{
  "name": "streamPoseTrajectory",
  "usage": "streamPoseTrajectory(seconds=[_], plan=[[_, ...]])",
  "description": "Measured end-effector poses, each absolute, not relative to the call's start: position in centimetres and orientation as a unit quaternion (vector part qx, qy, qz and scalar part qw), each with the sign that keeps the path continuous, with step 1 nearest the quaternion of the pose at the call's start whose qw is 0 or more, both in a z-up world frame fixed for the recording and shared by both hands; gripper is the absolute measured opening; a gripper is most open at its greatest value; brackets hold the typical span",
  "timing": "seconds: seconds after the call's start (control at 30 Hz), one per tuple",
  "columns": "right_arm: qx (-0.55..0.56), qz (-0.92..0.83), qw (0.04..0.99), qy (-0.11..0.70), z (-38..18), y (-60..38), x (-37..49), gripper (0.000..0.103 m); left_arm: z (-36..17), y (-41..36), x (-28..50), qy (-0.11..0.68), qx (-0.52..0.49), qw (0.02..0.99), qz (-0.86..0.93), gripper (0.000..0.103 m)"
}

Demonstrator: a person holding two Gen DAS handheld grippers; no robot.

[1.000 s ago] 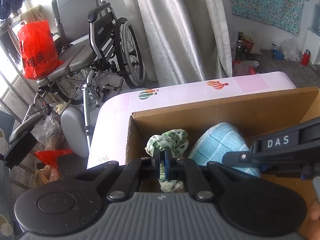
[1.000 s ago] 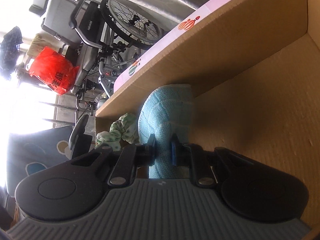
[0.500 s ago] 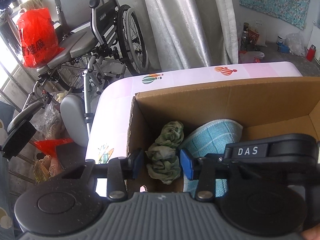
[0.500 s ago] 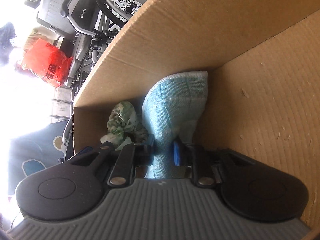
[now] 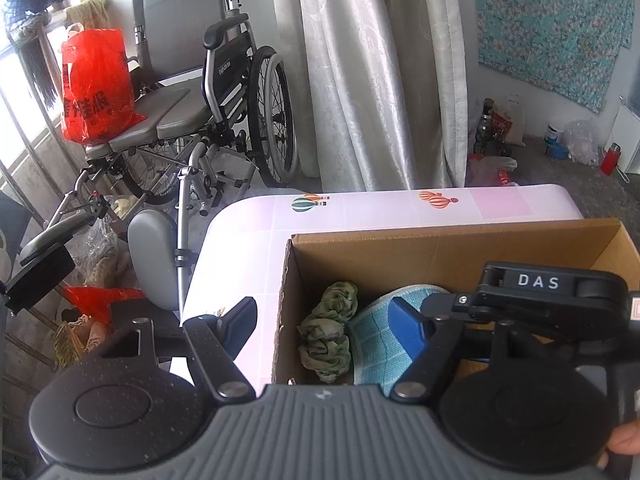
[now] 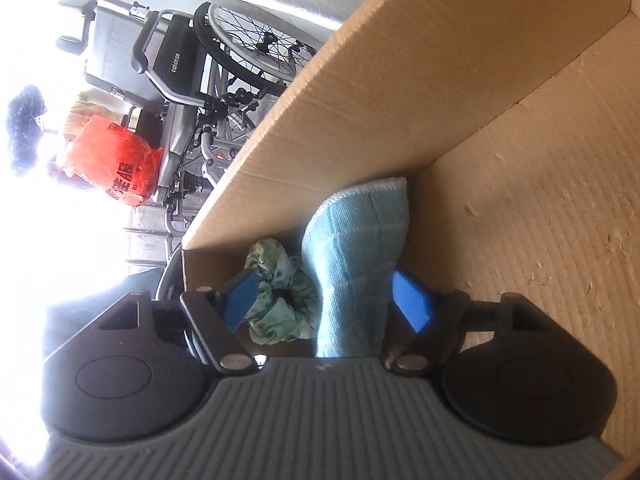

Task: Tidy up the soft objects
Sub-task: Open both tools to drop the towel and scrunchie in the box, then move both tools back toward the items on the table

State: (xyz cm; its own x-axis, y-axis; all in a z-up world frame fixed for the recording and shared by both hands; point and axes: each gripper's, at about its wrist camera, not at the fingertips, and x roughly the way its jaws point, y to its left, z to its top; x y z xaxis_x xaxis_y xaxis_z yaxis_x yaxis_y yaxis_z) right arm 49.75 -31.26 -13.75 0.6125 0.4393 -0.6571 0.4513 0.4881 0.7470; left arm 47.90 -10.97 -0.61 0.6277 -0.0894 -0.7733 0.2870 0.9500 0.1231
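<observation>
Pink tabletop [image 5: 256, 248] carries the cardboard box [image 5: 440, 248], where both the left gripper [image 5: 324, 320] and right gripper [image 6: 328, 296] have now spread open, leaving the green scrunchie [image 5: 330, 332] and, seemingly freed, the blue cloth [image 6: 356, 248] at its 9 o'clock end.

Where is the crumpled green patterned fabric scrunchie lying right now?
The green scrunchie lies inside the brown cardboard box, near its left wall, right beside the light blue woven cloth in the left wrist view.

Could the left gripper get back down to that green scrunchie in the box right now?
Probably yes. The left gripper is open above the cardboard box, with the green scrunchie lying uncovered near the box's left wall. The blue cloth and the right gripper sit close beside it, so room is tight.
</observation>
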Motion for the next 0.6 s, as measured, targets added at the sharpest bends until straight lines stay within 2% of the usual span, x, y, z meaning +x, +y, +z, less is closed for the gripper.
streamPoseTrajectory(seconds=[0.1,0.2,0.43,0.6], plan=[[0.504,0.003,0.750,0.428,-11.4,-32.3,47.5,0.075,1.7,-9.6,46.5,0.411,0.098,0.900,-0.105,0.074],[0.503,0.014,0.761,0.410,-8.4,-33.1,45.3,0.075,4.6,-7.8,44.3,0.396,0.069,0.909,-0.107,0.080],[0.498,0.062,0.787,0.359,1.0,-35.8,34.3,0.075,11.9,-3.8,36.1,0.343,0.035,0.931,-0.123,0.090],[0.473,0.116,0.809,0.329,7.1,-36.9,25.4,0.075,14.6,-2.1,28.8,0.322,0.042,0.933,-0.154,0.095]])
